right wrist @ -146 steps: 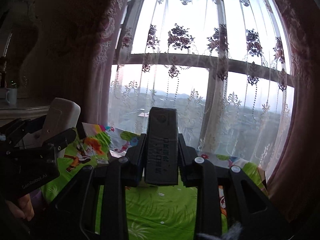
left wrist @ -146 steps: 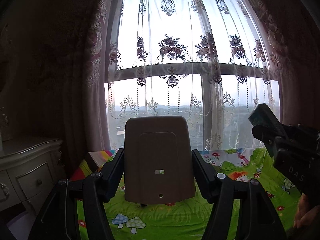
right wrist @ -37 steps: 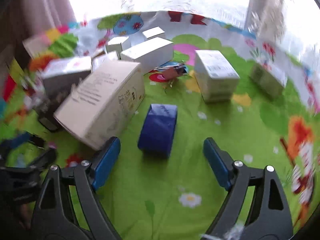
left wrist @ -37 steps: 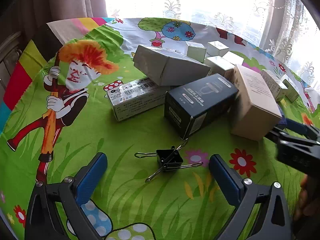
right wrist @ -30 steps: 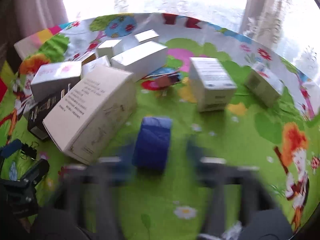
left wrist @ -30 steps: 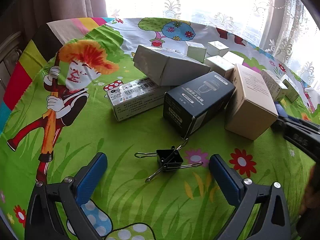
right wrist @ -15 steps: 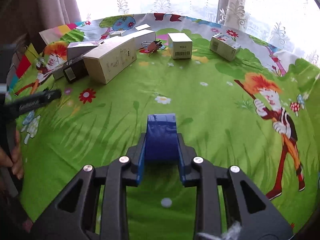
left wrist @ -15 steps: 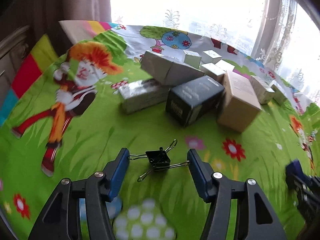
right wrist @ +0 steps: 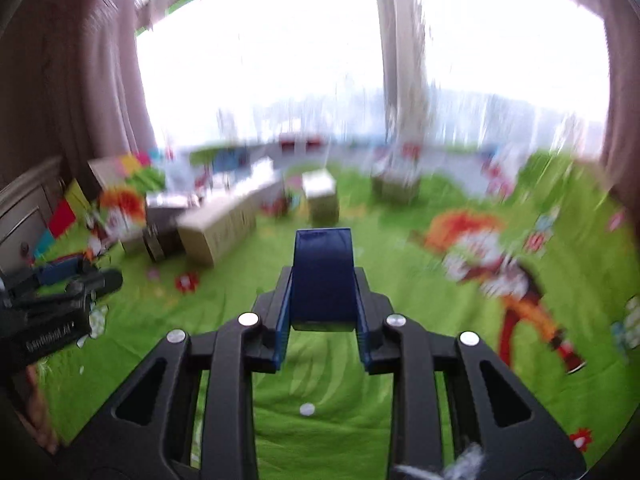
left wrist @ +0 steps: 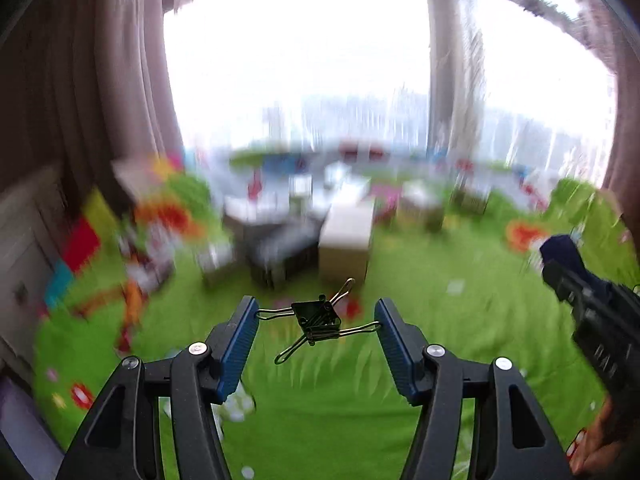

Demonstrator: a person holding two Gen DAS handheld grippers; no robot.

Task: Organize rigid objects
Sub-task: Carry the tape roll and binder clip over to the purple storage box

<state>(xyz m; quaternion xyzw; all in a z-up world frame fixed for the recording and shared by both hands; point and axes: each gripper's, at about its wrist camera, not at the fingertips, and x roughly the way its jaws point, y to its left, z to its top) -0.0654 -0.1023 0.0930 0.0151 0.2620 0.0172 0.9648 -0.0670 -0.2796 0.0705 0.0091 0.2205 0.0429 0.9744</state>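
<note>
Left wrist: left tongs [left wrist: 316, 322] pinch binder clips [left wrist: 317, 318]; right tongs [right wrist: 323, 312] clamp blue box [right wrist: 323, 276].

Green cartoon mat [left wrist: 460, 320], brown curtains [left wrist: 100, 80]

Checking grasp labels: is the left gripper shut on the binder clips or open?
Shut on them. In the left wrist view the left gripper has its blue pads pressed against the wire handles of the binder clips, which hang clear of the green mat.

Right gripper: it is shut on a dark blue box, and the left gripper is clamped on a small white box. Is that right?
Not quite. The right gripper is indeed shut on the dark blue box, but the left gripper holds black binder clips by their wire handles, not a white box. The left wrist view shows it.
</note>
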